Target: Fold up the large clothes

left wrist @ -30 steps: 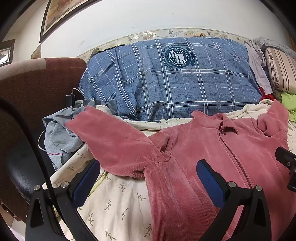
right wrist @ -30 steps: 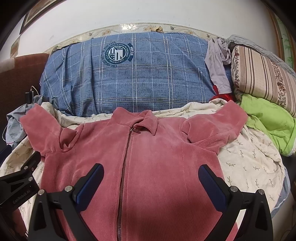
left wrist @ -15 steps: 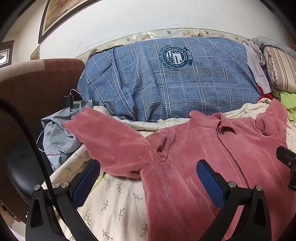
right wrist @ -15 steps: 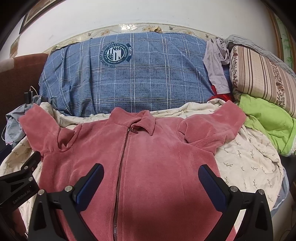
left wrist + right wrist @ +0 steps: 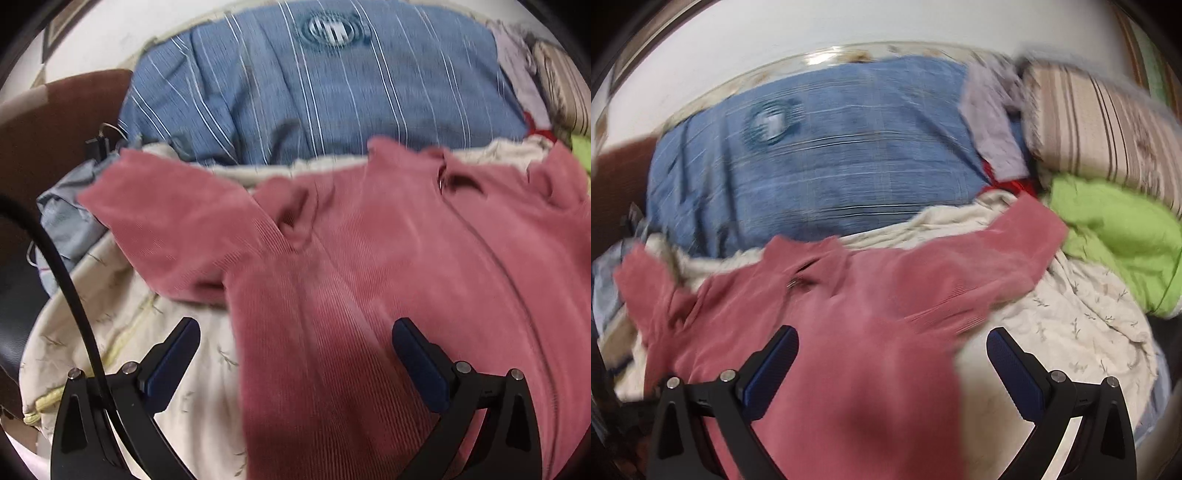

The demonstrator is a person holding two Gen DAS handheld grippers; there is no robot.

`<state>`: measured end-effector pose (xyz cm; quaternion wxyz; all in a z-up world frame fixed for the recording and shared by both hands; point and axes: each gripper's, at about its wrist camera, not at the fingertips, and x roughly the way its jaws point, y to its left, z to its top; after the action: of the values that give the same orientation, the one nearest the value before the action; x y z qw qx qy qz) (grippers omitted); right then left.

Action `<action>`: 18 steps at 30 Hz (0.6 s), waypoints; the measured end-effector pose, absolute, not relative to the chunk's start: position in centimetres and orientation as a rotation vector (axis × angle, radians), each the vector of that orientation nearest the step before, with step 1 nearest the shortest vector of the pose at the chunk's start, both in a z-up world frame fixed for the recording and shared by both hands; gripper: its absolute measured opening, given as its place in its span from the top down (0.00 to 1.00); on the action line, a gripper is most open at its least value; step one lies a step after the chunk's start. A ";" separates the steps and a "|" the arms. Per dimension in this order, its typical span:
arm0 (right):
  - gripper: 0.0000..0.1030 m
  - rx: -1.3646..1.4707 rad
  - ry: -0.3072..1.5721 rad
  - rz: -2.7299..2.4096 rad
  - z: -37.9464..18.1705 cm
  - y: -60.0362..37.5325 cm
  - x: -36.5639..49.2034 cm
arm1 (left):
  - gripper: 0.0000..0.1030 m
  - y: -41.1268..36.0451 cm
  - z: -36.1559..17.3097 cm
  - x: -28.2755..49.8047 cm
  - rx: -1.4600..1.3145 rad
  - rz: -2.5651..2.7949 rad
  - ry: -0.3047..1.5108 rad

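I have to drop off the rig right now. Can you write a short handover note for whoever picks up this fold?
Left tongs: open, empty, over the pink jacket by its sleeve.
Right tongs: open, empty, over the jacket front near the other sleeve.
Jacket lies front up on the floral sheet, both sleeves spread out.
Done: laid flat. Left: every fold. Views are motion-blurred.

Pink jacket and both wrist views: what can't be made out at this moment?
- Pink jacket hem: cut off by the bottom edge in both views.
- Jacket zip: motion blur smears it in the right wrist view.
- Round emblem on the blue blanket: lettering lost to blur in both views.
- Right sleeve cuff: edges smeared by blur.
- Right gripper: not visible in the left wrist view; left gripper likewise absent from the right.
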<state>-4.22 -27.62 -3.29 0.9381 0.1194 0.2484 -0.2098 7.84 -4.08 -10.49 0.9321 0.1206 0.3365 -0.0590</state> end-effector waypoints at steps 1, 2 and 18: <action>0.00 0.317 0.505 -0.421 -3.4 -31.1 -4.2 | 0.00 -4.5 -11.0 7.9 0.268 -0.126 0.707; 0.00 0.368 0.503 -0.422 -3.6 -33.5 -4.2 | 0.00 -4.8 -11.3 8.0 0.284 -0.126 0.713; 0.32 0.977 0.412 -0.418 -10.0 -58.8 0.1 | 0.00 -4.9 -11.9 7.9 0.274 -0.109 0.745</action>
<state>0.08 -58.84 -10.03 0.8420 0.4625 0.1949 -0.1978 7.93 -4.94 -11.91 0.9208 0.1335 0.3626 -0.0530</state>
